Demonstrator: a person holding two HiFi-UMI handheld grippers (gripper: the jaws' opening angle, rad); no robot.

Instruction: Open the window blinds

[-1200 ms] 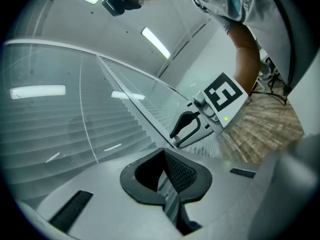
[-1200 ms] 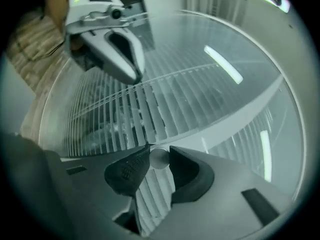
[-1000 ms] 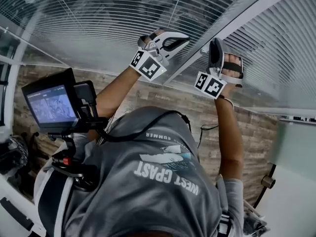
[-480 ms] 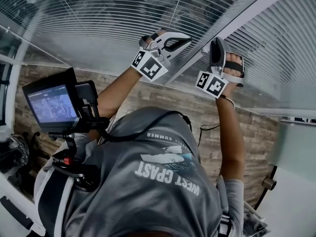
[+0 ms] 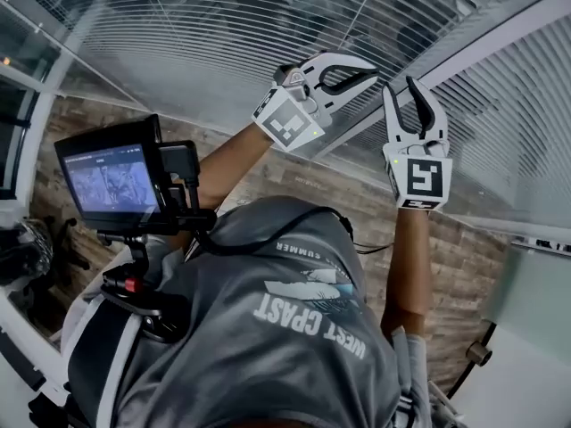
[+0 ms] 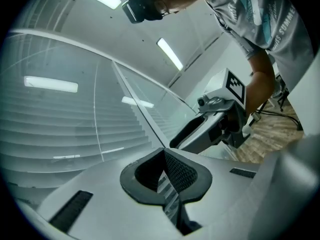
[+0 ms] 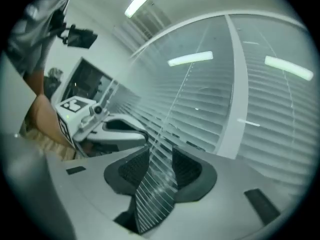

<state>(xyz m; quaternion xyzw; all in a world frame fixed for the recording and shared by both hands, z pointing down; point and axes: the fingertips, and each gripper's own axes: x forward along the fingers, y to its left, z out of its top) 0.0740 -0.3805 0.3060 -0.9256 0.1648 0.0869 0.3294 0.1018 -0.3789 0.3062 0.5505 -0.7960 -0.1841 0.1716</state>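
White slatted blinds (image 5: 223, 25) hang behind glass panes, also filling the left gripper view (image 6: 60, 134) and the right gripper view (image 7: 270, 109). Both grippers are raised close to the glass beside a white upright frame bar (image 5: 464, 47). My left gripper (image 5: 368, 71) is shut, tips together, with nothing visible between them (image 6: 164, 154). My right gripper (image 5: 401, 86) stands open just to its right, jaws pointing at the slats (image 7: 160, 156). A thin cord (image 7: 175, 104) runs down the blind toward the right gripper's gap; I cannot tell whether it touches.
A small monitor on a chest rig (image 5: 111, 181) sticks out at the person's left side. Wood-pattern floor (image 5: 464, 248) lies below. The frame bar (image 7: 239, 94) divides two blind panels. Each gripper shows in the other's view: the right one (image 6: 210, 129), the left one (image 7: 115, 126).
Both grippers have moved up and to the right along the glass. The right gripper has turned so its marker cube faces the head camera, and now stands closer to the left one.
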